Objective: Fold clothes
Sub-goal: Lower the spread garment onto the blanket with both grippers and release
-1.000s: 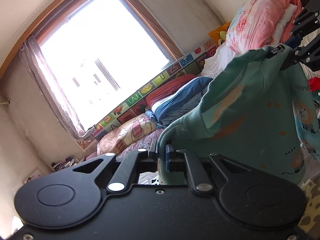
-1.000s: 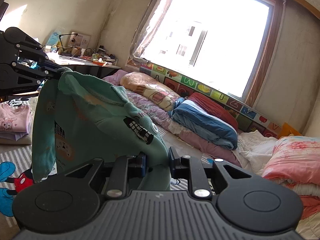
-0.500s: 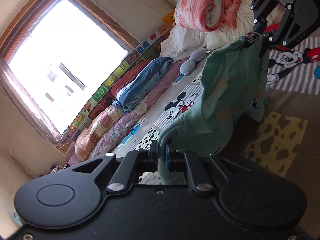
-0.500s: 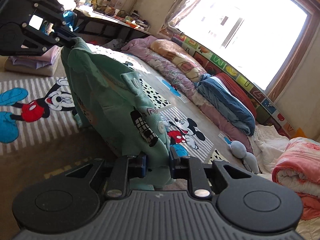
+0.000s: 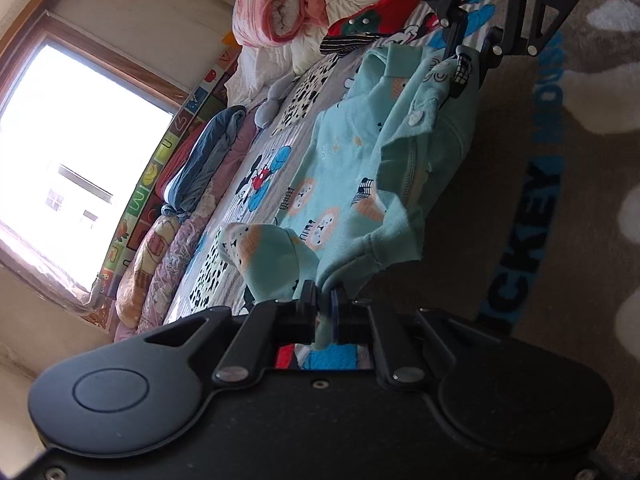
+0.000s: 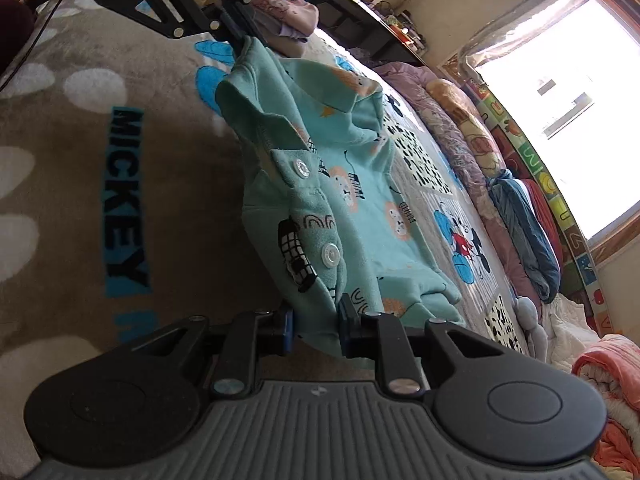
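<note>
A teal child's garment [image 5: 352, 176] printed with lions and snap buttons is stretched between my two grippers, its lower part lying on the cartoon-mouse bedspread [image 5: 260, 176]. My left gripper [image 5: 324, 312] is shut on one edge of the garment. In the left wrist view my right gripper [image 5: 470, 54] pinches the far edge. The right wrist view shows the same garment [image 6: 340, 200] with my right gripper [image 6: 316, 320] shut on a thick fold, and my left gripper [image 6: 240, 42] clamps the far corner.
Rolled quilts and pillows [image 6: 520, 208] line the window side of the bed. A pink quilt [image 5: 292, 4] and red clothing [image 5: 372, 24] lie at one end, folded pinkish clothes [image 6: 288, 12] at the other. A brown lettered blanket [image 6: 120, 200] covers the near side.
Both grippers have come down and rolled, lowering the teal garment from hanging in the air until its lower part rests spread on the bedspread. Both grips stay shut on it.
</note>
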The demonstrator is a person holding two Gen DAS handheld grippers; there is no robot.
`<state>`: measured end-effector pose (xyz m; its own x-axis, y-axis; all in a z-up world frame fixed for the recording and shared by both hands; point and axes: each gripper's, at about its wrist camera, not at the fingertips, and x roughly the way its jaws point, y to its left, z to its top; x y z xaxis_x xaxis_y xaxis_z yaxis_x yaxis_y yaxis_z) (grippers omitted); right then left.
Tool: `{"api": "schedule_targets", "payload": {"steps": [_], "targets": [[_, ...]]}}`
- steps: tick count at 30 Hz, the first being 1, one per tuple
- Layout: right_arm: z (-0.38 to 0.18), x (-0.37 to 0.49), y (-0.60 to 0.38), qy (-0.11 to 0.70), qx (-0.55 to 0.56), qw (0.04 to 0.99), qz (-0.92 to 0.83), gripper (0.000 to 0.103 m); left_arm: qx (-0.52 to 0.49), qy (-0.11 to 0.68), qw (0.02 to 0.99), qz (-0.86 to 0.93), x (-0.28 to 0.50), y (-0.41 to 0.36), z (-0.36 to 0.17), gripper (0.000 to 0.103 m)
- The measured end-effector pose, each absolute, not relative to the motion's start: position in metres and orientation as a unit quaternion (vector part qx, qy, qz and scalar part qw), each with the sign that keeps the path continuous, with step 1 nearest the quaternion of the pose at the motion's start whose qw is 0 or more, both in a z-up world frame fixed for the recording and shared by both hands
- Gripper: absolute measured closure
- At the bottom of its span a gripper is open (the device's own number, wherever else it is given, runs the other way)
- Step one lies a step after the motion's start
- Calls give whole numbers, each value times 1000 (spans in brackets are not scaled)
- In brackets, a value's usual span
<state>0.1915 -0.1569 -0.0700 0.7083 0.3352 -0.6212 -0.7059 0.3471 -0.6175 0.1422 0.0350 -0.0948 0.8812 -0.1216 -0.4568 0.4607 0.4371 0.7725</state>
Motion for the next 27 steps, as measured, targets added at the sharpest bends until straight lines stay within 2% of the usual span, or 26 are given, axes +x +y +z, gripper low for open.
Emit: {"api": "schedule_targets", "payload": {"steps": [4, 14, 20, 27], "targets": [[-95, 145, -151, 198, -499, 775, 334, 81, 510, 175, 823, -176, 115, 31, -111, 97], [-114, 94, -150, 190, -521, 767, 321, 80, 536, 183, 805, -175, 72, 27, -138, 97], [-131, 73, -147, 202, -566, 735, 314, 75, 521, 239, 802, -167, 69, 34, -147, 94], [-116, 55, -156, 217, -573, 721, 322, 62, 456, 259, 838, -154, 62, 43, -116, 90]]}}
